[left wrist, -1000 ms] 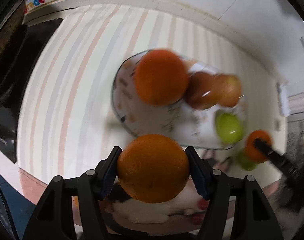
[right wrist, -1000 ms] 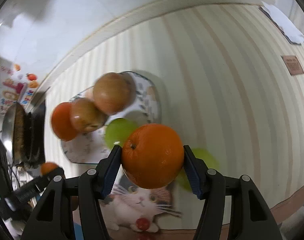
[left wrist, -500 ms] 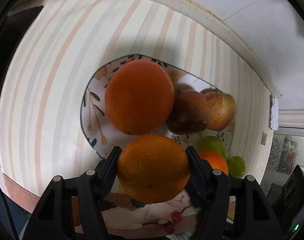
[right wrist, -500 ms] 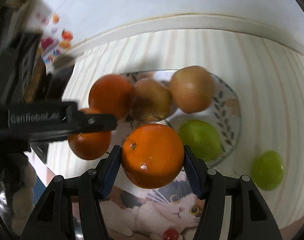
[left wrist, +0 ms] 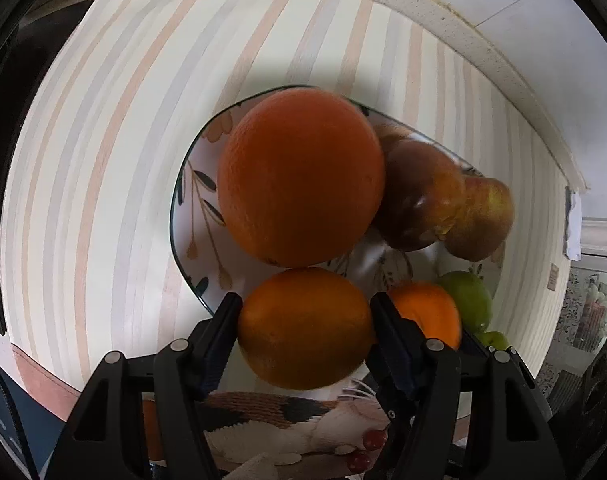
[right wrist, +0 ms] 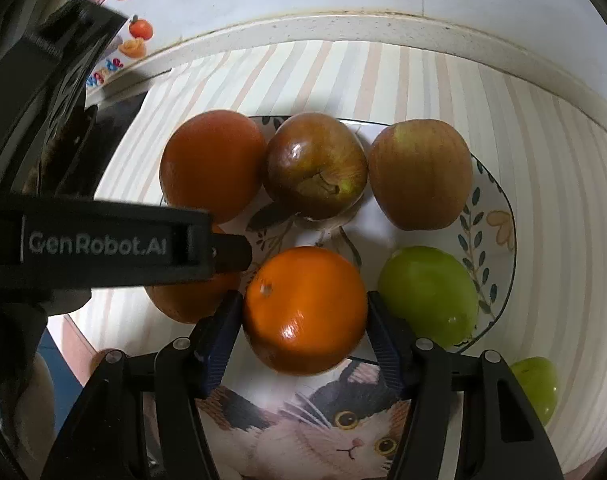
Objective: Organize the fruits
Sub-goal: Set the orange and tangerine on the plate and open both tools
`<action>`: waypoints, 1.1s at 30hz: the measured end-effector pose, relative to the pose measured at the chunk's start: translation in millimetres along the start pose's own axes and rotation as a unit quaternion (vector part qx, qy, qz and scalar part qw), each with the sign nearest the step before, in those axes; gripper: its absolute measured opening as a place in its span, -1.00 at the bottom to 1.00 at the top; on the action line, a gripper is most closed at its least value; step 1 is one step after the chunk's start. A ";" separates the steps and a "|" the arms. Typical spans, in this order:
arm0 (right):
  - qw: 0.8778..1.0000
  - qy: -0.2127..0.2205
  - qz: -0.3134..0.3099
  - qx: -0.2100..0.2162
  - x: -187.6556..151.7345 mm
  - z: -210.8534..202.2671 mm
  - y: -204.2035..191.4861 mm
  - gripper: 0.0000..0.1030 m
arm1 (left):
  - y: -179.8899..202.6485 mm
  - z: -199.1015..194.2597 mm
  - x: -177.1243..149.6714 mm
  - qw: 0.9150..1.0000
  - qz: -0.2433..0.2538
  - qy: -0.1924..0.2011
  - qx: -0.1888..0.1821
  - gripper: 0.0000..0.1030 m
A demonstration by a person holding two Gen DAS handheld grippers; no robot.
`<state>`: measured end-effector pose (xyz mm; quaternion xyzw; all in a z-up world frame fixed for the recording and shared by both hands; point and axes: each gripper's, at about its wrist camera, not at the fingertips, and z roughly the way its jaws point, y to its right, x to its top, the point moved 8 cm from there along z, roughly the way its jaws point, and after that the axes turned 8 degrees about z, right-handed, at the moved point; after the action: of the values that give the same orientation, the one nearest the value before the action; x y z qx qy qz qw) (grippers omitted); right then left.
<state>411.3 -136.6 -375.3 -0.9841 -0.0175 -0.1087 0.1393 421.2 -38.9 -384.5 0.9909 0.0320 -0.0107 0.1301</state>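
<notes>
Right wrist: orange (right wrist: 305, 310) in right gripper (right wrist: 303, 316).

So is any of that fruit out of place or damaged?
One green fruit lies off the plate, alone on the striped mat at lower right, while its twin sits on the plate. The darker apple is tipped on its side, its stem end facing the camera. Nothing looks spilled or damaged.

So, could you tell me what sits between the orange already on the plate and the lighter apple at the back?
In the right wrist view, a dark red apple sits between the orange and the lighter apple, on the plate.
</notes>
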 end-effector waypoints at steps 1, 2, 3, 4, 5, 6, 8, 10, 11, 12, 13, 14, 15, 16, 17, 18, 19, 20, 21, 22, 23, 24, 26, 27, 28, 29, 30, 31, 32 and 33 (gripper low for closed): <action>1.000 0.002 0.004 0.002 1.4 -1.3 0.1 0.39 | 0.4 -2.9 1.1 1.000 0.001 0.004 -0.003 0.41; 1.000 0.006 0.008 0.004 3.0 -3.9 -0.4 0.43 | 0.3 -6.8 2.5 1.000 0.001 0.009 -0.004 0.45; 1.000 0.012 0.014 0.004 5.9 -9.6 0.9 0.53 | 0.8 -10.4 3.1 1.000 0.002 0.012 -0.005 0.50; 1.000 0.015 0.018 0.005 7.4 -13.7 1.6 0.62 | 0.9 -14.5 4.3 1.000 0.004 0.017 -0.005 0.57; 1.000 0.017 0.021 0.007 8.6 -17.7 2.0 0.63 | 1.0 -17.3 4.9 1.000 0.007 0.019 -0.005 0.61; 0.999 0.018 0.025 0.007 9.3 -20.7 3.0 0.64 | 1.8 -20.3 5.0 1.000 0.011 0.021 -0.005 0.64; 0.999 0.019 0.037 0.003 9.9 -29.2 6.8 0.71 | 2.0 -26.3 5.0 0.999 0.019 0.028 0.003 0.65; 0.999 0.016 0.050 -0.009 8.3 -35.6 11.8 0.78 | 1.6 -33.6 4.1 0.999 0.029 0.036 0.015 0.65; 0.998 0.014 0.055 -0.015 7.0 -38.8 13.9 0.78 | 0.0 -39.4 2.3 0.998 0.034 0.044 0.024 0.65; 0.998 0.011 0.061 -0.024 5.3 -41.9 17.4 0.79 | -0.8 -42.6 0.2 0.998 0.036 0.049 0.030 0.65; 0.997 0.006 0.068 -0.032 3.5 -44.3 20.1 0.80 | -3.2 -49.5 -3.3 0.996 0.043 0.059 0.043 0.65; 0.997 0.003 0.074 -0.035 1.2 -47.7 23.0 0.80 | -2.9 -52.0 -4.6 0.995 0.048 0.064 0.052 0.65; 0.996 0.001 0.080 -0.045 -1.5 -52.4 27.2 0.80 | -4.6 -56.4 -8.6 0.994 0.057 0.070 0.067 0.65; 0.995 0.001 0.081 -0.054 -3.0 -55.2 29.6 0.80 | -6.6 -61.8 -12.2 0.991 0.066 0.079 0.082 0.65; 0.995 0.001 0.082 -0.060 -4.4 -58.4 31.0 0.80 | -8.7 -66.9 -16.2 0.989 0.073 0.085 0.094 0.65; 0.995 0.003 0.083 -0.062 -6.1 -63.3 32.4 0.80 | -10.5 -70.5 -19.4 0.988 0.077 0.087 0.099 0.65; 0.994 0.006 0.083 -0.067 -7.8 -69.0 33.6 0.80 | -11.4 -74.7 -23.1 0.988 0.080 0.090 0.101 0.65; 0.994 0.008 0.084 -0.070 -7.8 -73.7 34.0 0.80 | -11.5 -80.2 -27.4 0.986 0.084 0.096 0.105 0.65; 0.994 0.012 0.085 -0.070 -9.2 -79.7 32.8 0.80 | -10.9 -84.5 -31.9 0.985 0.089 0.100 0.107 0.65; 0.994 0.014 0.088 -0.068 -10.0 -83.4 31.8 0.80 | -10.6 -87.8 -35.1 0.985 0.092 0.102 0.107 0.65; 0.994 0.015 0.090 -0.066 -12.3 -88.1 31.3 0.80 | -10.6 -93.1 -39.9 0.984 0.097 0.107 0.109 0.65; 0.993 0.020 0.091 -0.067 -14.5 -95.0 29.4 0.80 | -10.5 -97.9 -44.0 0.982 0.100 0.112 0.112 0.65; 0.993 0.031 0.088 -0.069 -15.3 -104.7 23.4 0.80 | -11.2 -108.2 -52.8 0.980 0.105 0.123 0.119 0.65; 0.993 0.034 0.089 -0.068 -17.1 -111.0 23.0 0.80 | -10.3 -112.0 -56.4 0.979 0.107 0.128 0.122 0.65; 0.993 0.037 0.090 -0.066 -19.1 -115.6 22.6 0.80 | -9.2 -116.1 -59.0 0.978 0.108 0.132 0.124 0.65; 0.993 0.039 0.091 -0.064 -20.8 -120.1 21.1 0.80 | -8.1 -120.5 -61.1 0.977 0.109 0.136 0.125 0.65; 0.993 0.043 0.093 -0.062 -23.3 -126.5 19.8 0.80 | -7.0 -125.2 -65.4 0.976 0.109 0.140 0.125 0.65; 0.993 0.046 0.094 -0.063 -24.8 -130.1 18.0 0.80 | -6.8 -131.5 -70.1 0.975 0.109 0.148 0.126 0.65; 0.992 0.049 0.095 -0.060 -26.9 -135.2 15.9 0.80 | -6.6 -134.8 -72.7 0.974 0.109 0.153 0.127 0.65; 0.992 0.052 0.094 -0.059 -29.3 -139.5 14.2 0.80 | -6.3 -137.5 -75.1 0.974 0.108 0.156 0.127 0.65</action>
<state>354.5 -189.2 -254.9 -0.9809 0.0892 -0.1468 0.0917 347.6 -1.8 -251.1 0.9864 -0.0572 0.1538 -0.0026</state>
